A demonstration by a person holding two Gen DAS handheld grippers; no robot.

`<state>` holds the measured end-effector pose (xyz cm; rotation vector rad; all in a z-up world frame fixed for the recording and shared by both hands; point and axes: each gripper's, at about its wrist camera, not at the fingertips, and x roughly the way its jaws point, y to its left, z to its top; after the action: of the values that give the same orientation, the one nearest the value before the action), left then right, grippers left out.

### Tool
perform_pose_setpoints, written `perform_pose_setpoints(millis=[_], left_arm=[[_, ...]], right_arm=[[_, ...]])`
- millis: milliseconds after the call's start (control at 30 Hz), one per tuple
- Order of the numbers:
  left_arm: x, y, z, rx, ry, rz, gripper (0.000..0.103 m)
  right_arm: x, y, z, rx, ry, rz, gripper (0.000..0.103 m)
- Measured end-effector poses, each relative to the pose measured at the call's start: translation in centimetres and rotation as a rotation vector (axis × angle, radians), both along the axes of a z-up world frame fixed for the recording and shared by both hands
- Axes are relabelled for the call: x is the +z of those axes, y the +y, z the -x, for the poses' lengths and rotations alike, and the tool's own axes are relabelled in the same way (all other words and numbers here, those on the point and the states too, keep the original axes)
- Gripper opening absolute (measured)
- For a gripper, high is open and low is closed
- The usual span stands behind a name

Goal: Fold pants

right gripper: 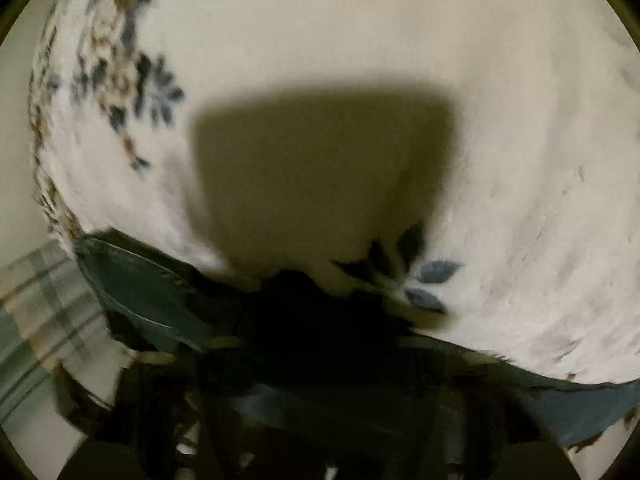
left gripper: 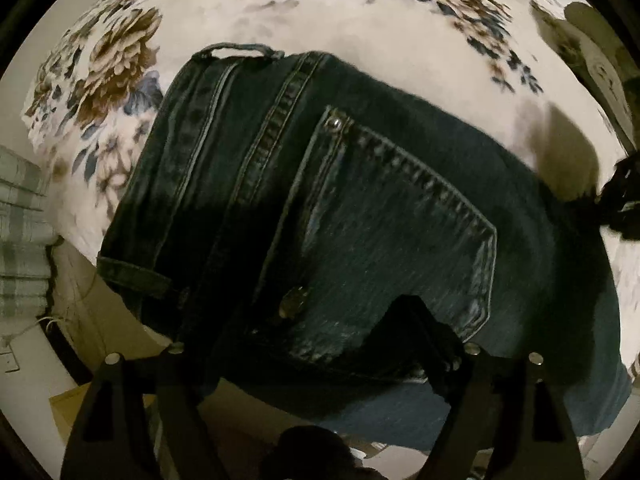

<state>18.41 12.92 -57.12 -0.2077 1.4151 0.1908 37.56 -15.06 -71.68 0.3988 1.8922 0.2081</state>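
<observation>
Your left gripper [left gripper: 320,344] bites the near edge of the jeans [left gripper: 360,208], which fill the frame's centre on the floral blanket [left gripper: 340,20]. Your right gripper [right gripper: 320,320], at lower centre of its view, is too blurred to tell its jaws. Carry both edges level, then lay flat. No writing is readable.

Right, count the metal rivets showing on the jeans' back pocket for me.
3 on the back pocket of the jeans in the left wrist view: top corner, lower-left edge, bottom corner by the fingers. Others may be hidden; the right wrist view is too blurred.
</observation>
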Motion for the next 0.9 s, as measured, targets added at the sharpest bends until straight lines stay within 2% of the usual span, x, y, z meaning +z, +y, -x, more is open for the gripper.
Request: perform_pose_setpoints(millis=[67,133,233,300,367,433,500,567,600,667,733,767,800,833,867,900], left_arm=[[-1.2,1.4,0.8,-0.006,-0.008,0.012,0.084],[-1.7,2.2,2.0,-0.016,-0.013,0.02,0.085],[-1.8,2.6,2.2,-0.013,-0.001,0.025,0.085],[-1.6,3.0,2.0,-0.009,0.013,0.028,0.085],[-1.0,3.2,-0.3,0.005,0.025,0.041,0.085],[0.0,3.6,-1.5,0.018,0.034,0.054,0.085],[0.6,3.8,-1.3,0.023,0.034,0.06,0.085],[1.2,3.4,-0.8,0.012,0.038,0.048,0.085],[1.6,3.2,-0.6,-0.003,0.04,0.038,0.085],[2.0,2.4,-0.2,-0.036,0.049,0.016,0.085],[2.7,1.2,0.1,-0.08,0.059,0.007,0.085],[3.3,0.3,0.3,-0.106,0.052,0.002,0.085],[3.6,-0.6,0.1,-0.126,0.042,0.001,0.085],[4.1,-1.5,0.1,-0.145,0.03,0.002,0.085],[4.7,-2.7,0.1,-0.166,0.018,0.006,0.085],[5.2,-3.6,0.2,-0.18,0.012,0.013,0.085]], right_arm=[[2.0,-1.7,-0.5,-0.063,-0.071,-0.005,0.002],[3.1,-2.6,-0.6,-0.096,-0.096,0.001,0.001],[4.4,-3.2,-1.9,-0.078,-0.176,0.046,0.0],[4.3,-4.1,-2.9,-0.134,-0.154,-0.014,0.0],[4.3,-4.6,-3.1,-0.196,-0.122,-0.118,0.001],[5.1,-5.1,-2.5,-0.18,-0.138,-0.172,0.007],[4.7,-4.5,-1.5,-0.164,-0.118,-0.229,0.027],[2.3,-2.2,-0.1,-0.127,-0.027,-0.317,0.029],[1.0,-0.8,0.3,-0.116,-0.016,-0.325,0.029],[-0.4,-1.5,0.7,-0.116,-0.093,-0.188,0.029],[-0.1,-4.1,1.5,-0.255,-0.152,-0.234,0.029],[0.7,-5.5,2.3,-0.308,-0.181,-0.262,0.034],[1.9,-7.5,3.5,-0.359,-0.227,-0.293,0.045],[3.0,-9.2,4.7,-0.394,-0.259,-0.311,0.05],[4.2,-11.5,6.5,-0.443,-0.292,-0.318,0.06],[5.2,-13.9,8.4,-0.491,-0.318,-0.311,0.066]])
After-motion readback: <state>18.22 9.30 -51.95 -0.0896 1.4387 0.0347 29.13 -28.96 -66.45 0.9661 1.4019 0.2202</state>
